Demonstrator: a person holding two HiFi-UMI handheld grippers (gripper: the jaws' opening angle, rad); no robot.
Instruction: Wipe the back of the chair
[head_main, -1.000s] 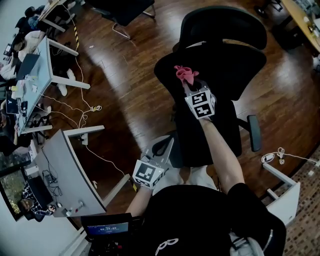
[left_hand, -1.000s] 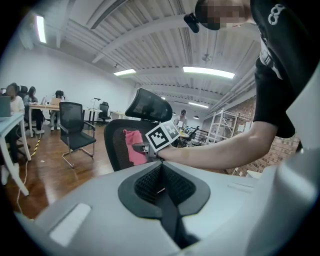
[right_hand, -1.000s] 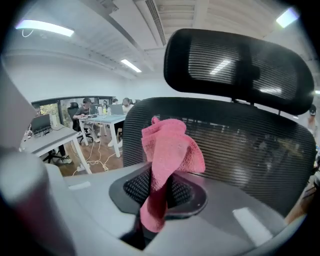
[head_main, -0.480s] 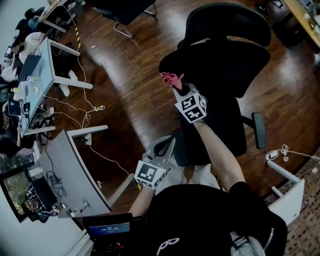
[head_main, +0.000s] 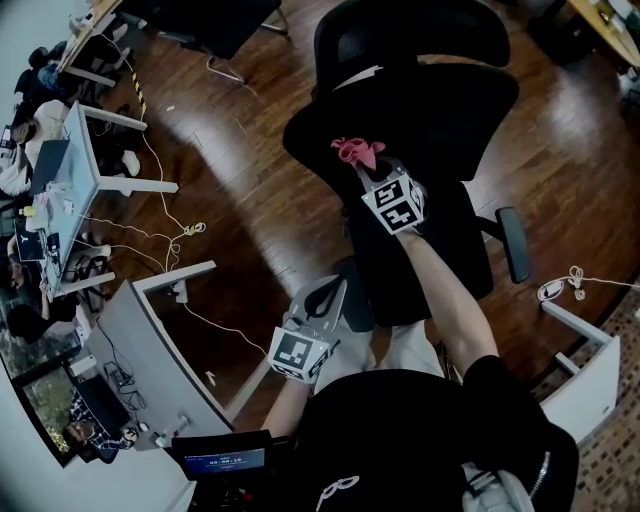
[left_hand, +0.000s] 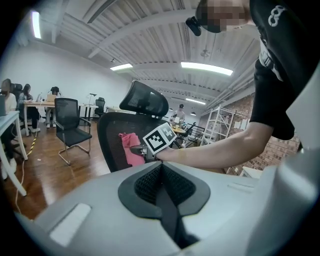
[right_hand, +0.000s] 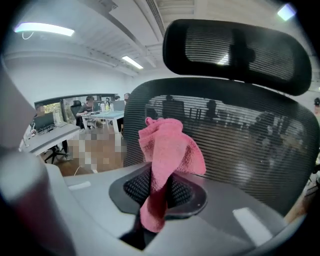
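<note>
Just ahead of my right gripper (right_hand: 154, 202), jaws pinched on the pink cloth (right_hand: 167, 147), stands the chair back (right_hand: 245, 145); my left gripper (left_hand: 162, 200), closed on nothing, hangs well behind

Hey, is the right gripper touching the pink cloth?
Touching. The right gripper view shows the cloth pinched between the right gripper's closed jaws, its free end bunched above them.

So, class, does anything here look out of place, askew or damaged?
Nothing stands out: the right gripper is shut on the pink cloth at the chair back, and the left gripper is shut and empty.
</note>
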